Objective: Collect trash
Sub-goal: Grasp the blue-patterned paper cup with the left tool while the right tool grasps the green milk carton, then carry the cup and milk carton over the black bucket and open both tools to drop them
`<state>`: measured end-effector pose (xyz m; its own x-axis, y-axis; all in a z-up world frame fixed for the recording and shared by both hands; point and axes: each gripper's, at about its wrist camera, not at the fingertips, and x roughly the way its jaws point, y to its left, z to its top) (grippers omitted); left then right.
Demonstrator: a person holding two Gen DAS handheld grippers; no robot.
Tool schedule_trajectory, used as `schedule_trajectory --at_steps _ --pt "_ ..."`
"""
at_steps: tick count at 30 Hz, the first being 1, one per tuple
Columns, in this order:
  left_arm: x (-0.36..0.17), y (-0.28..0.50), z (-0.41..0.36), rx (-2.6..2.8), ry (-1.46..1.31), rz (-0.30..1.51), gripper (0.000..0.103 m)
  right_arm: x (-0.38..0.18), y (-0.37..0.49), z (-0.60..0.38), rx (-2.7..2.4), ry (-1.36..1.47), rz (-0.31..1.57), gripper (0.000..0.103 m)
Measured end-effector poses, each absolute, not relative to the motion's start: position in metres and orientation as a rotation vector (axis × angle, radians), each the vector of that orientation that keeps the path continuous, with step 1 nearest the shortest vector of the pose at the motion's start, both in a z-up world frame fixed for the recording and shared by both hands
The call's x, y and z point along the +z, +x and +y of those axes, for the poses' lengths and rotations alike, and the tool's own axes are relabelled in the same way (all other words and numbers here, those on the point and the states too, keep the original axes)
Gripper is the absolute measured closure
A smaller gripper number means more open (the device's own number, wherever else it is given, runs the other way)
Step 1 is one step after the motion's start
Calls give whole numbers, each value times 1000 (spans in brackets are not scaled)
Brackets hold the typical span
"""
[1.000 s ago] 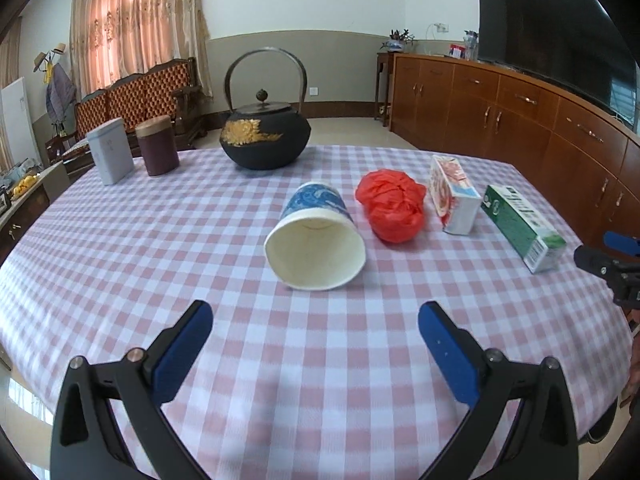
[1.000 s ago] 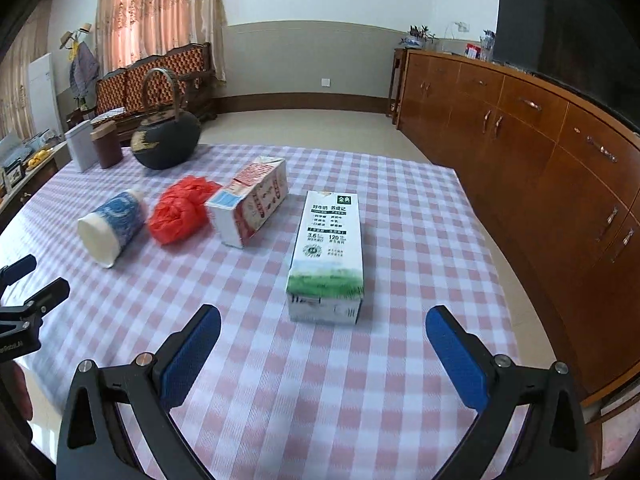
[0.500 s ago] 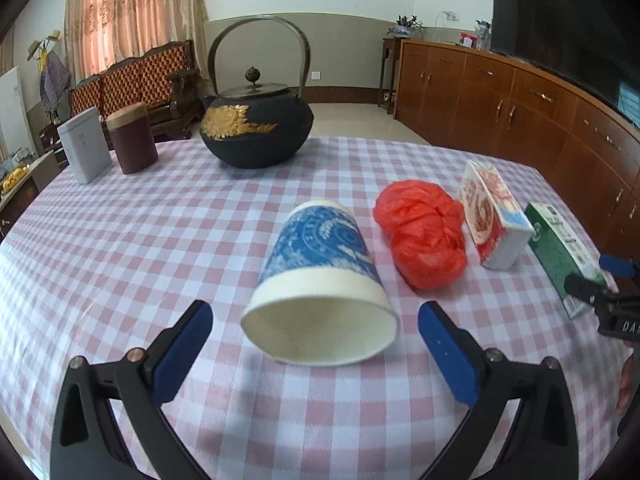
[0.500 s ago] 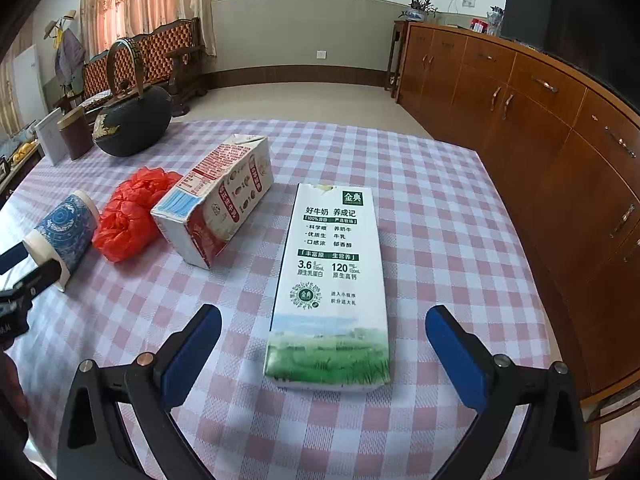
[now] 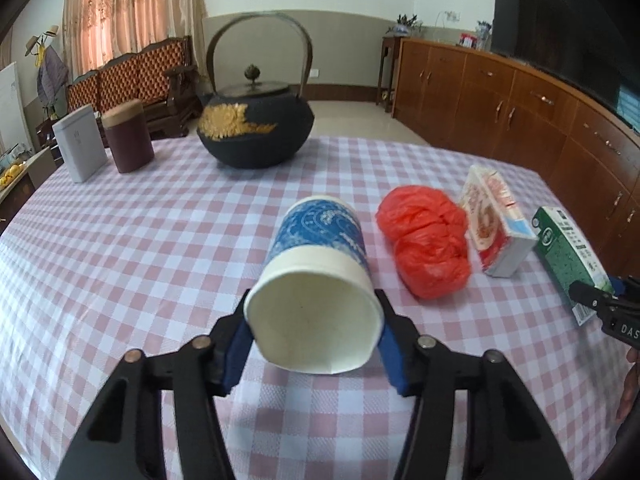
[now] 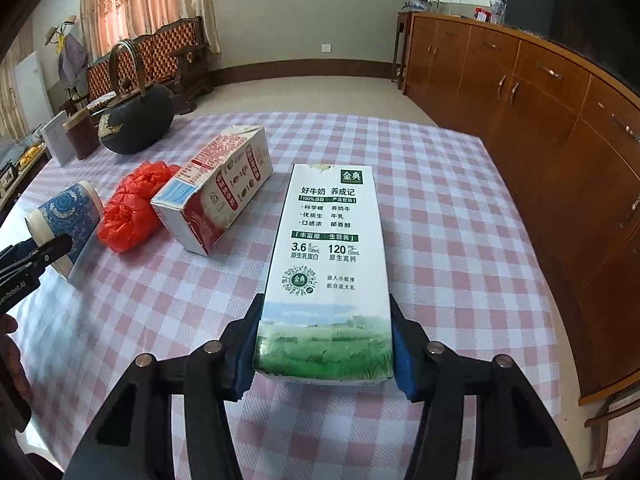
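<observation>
My left gripper point(image 5: 314, 350) is shut on the rim end of a blue and white paper cup point(image 5: 318, 276) that lies on its side on the checked tablecloth point(image 5: 120, 264). My right gripper point(image 6: 324, 354) is shut on the near end of a green and white milk carton point(image 6: 330, 256) lying flat. A crumpled red plastic bag point(image 5: 426, 246) and a red and white carton point(image 5: 496, 218) lie between them; both also show in the right wrist view, the bag point(image 6: 134, 206) left of the carton point(image 6: 218, 190).
A black iron teapot point(image 5: 256, 132), a brown canister point(image 5: 128, 136) and a grey tin point(image 5: 80, 148) stand at the table's far side. Wooden cabinets point(image 6: 540, 120) run along the right of the table. A wooden sofa point(image 5: 132, 80) stands behind.
Both grippers moved forward and closed: the left onto the paper cup, the right onto the milk carton. Both were open and short of these objects before.
</observation>
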<state>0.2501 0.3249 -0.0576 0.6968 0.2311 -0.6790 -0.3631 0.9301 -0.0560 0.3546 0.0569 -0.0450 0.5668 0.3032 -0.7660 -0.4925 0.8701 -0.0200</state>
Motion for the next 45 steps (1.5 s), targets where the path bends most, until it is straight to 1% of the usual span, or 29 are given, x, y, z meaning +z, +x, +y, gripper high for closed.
schedule_trajectory --at_steps 4,14,29,45 --pt "-50 239 313 316 -182 698 49 -36 344 48 472 -250 817 47" --pt "-28 210 272 254 -151 649 49 -8 300 12 457 -261 743 46" --pt "-5 180 193 131 -87 611 49 17 242 -68 367 -222 717 46" --pt "14 170 108 -23 -48 571 49 38 202 -155 251 -167 684 46"
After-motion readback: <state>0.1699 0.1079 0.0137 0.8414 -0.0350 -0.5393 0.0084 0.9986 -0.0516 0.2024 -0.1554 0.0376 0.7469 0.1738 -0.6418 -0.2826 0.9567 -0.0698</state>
